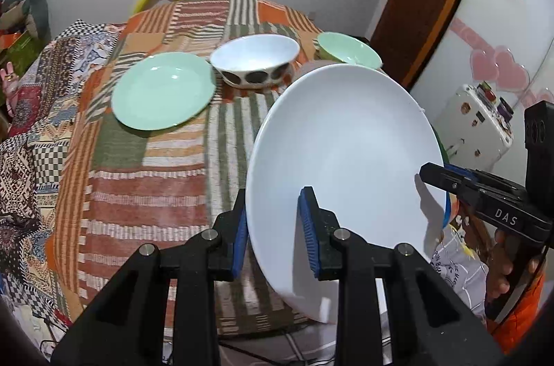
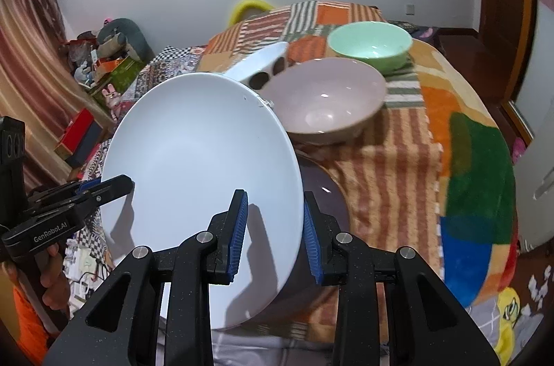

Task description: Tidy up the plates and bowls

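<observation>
In the left wrist view the left gripper (image 1: 275, 227) is clamped on the near-left rim of a white plate (image 1: 342, 137), one blue pad under the rim and the other on its upper face; the plate is held tilted above the patchwork cloth (image 1: 149, 165) that covers the table, its far edge raised; at the plate's right edge the right gripper (image 1: 432, 175) bites the rim from the other side, with a hand (image 1: 502, 262) below it on the handle (an orange sleeve shows beneath); farther back on the cloth lie a mint-green plate (image 1: 162, 89), a white bowl with dark spots (image 1: 254, 59) just beside it, and a mint-green bowl (image 1: 348, 49) at the far right, partly hidden by the white plate. In the right wrist view the right gripper (image 2: 275, 231) is clenched on the plate's right rim, pads on either side of the white plate (image 2: 197, 158); the left gripper (image 2: 117, 184) grips the opposite rim at the left; a dark plate (image 2: 325, 193) lies on the cloth directly under the raised one, only its right part showing; behind stand a pale pink bowl (image 2: 325, 103), the spotted white bowl (image 2: 259, 63) to its left and the mint-green bowl (image 2: 370, 44) beyond; a yellow chair back (image 2: 247, 6) peeks over the table's far edge.
</observation>
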Available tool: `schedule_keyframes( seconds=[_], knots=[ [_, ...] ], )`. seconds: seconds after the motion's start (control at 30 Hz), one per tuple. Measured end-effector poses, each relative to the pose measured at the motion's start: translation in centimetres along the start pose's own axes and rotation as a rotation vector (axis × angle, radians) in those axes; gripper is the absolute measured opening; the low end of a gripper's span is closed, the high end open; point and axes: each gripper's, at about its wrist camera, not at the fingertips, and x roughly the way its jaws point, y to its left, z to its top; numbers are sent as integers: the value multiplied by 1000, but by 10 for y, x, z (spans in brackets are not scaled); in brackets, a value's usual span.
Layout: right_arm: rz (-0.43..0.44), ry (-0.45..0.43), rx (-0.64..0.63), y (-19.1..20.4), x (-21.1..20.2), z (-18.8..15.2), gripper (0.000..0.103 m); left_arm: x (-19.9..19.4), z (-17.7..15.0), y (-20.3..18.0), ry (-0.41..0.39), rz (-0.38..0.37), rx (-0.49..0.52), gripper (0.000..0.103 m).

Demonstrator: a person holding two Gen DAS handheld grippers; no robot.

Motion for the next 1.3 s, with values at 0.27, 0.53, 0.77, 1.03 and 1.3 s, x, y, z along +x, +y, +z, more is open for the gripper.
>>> schedule_keyframes(
  seconds=[0.27,0.53,0.77,1.03,1.3],
  knots=[
    [-19,18,45,-19,-2,-10,29,17,-1,-11,40,-7,28,29],
    [-27,54,69,-26,4,-19,30,35,-8,-11,95,-14,16,29],
    [-30,93,81,-29,14,-24,30,52,-14,-6,152,-15,-6,30],
    [-33,118,84,-31,23,-24,30,66,-18,1,192,-18,-28,32],
    [-38,141,81,-28,33,-23,31,79,-15,9,202,-1,-51,34]
  ],
)
